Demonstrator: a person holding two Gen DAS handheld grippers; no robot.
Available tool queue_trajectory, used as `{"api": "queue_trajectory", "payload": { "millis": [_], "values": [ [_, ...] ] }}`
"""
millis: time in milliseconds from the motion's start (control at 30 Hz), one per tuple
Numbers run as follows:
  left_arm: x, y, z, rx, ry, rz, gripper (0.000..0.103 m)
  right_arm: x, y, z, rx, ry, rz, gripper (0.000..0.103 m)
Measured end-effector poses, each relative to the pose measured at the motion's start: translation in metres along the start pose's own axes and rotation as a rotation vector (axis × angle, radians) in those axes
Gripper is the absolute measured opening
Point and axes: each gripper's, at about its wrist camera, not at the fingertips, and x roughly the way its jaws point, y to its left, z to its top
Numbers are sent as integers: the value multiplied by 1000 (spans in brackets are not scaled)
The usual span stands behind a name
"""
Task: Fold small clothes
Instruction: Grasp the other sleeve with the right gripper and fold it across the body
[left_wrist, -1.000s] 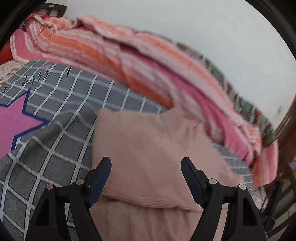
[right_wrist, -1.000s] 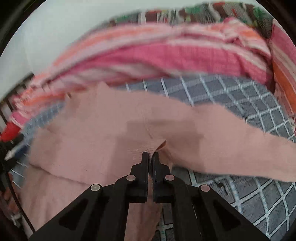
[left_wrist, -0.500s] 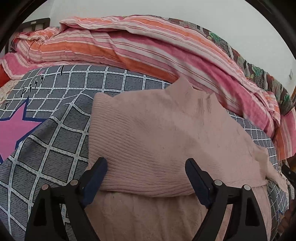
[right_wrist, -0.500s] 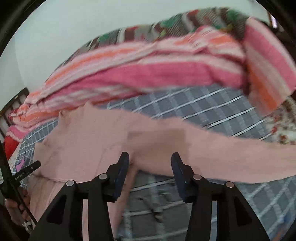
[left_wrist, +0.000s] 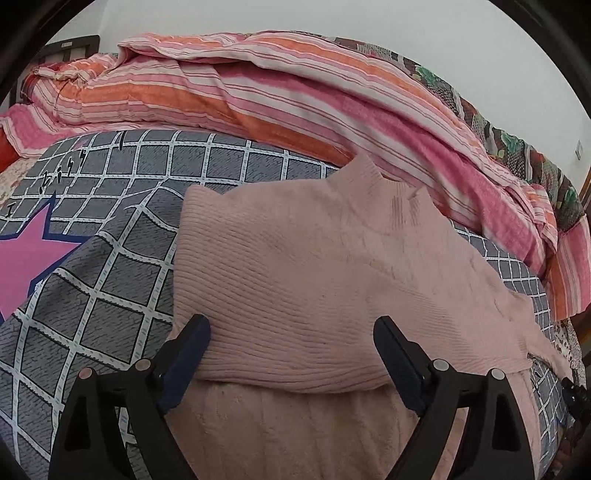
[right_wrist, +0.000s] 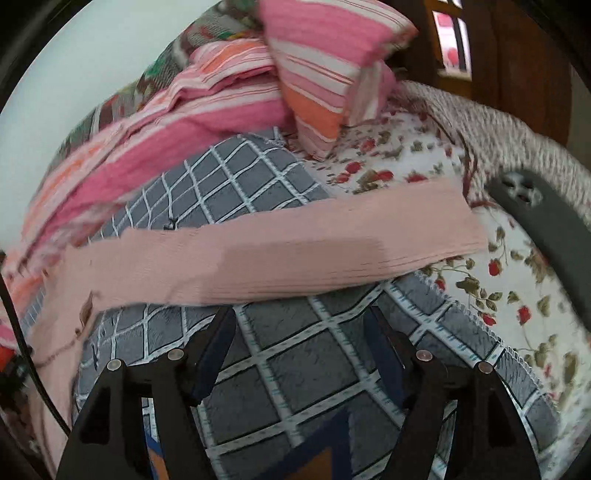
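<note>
A pale pink knitted sweater (left_wrist: 303, 280) lies on the grey checked blanket (left_wrist: 110, 258), one sleeve folded across its body. My left gripper (left_wrist: 291, 332) hovers over the folded sleeve's ribbed edge, jaws wide and still opening, pads not pressing the cloth. In the right wrist view the sweater's other sleeve (right_wrist: 288, 254) stretches flat to the right, its cuff lying on a floral sheet (right_wrist: 480, 295). My right gripper (right_wrist: 301, 325) stands just in front of that sleeve above the blanket (right_wrist: 314, 369), jaws opening, nothing between them.
A striped pink and orange quilt (left_wrist: 295, 110) is piled along the far side against the wall. A striped pillow (right_wrist: 325, 66) and a grey knitted throw (right_wrist: 498, 125) lie at the right. A dark phone-like object (right_wrist: 546, 221) sits at the right edge.
My right gripper let go of the sweater, opened, and swept right along the outstretched sleeve. My left gripper stayed over the folded sleeve, rolled a little and widened.
</note>
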Motion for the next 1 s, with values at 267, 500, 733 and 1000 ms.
{"api": "queue_trajectory", "payload": {
  "millis": [267, 500, 733, 1000],
  "values": [
    [3, -5, 0, 23, 4, 22, 92, 13, -10, 19, 41, 0, -3, 69],
    [0, -2, 0, 0, -10, -8, 92, 22, -19, 37, 35, -2, -80, 9],
    [-22, 16, 1, -84, -66, -88, 92, -16, 27, 38, -107, -137, -144, 6],
    [-55, 49, 3, -130, -141, -95, 92, -84, 131, 42, -277, -257, -92, 6]
  ]
}}
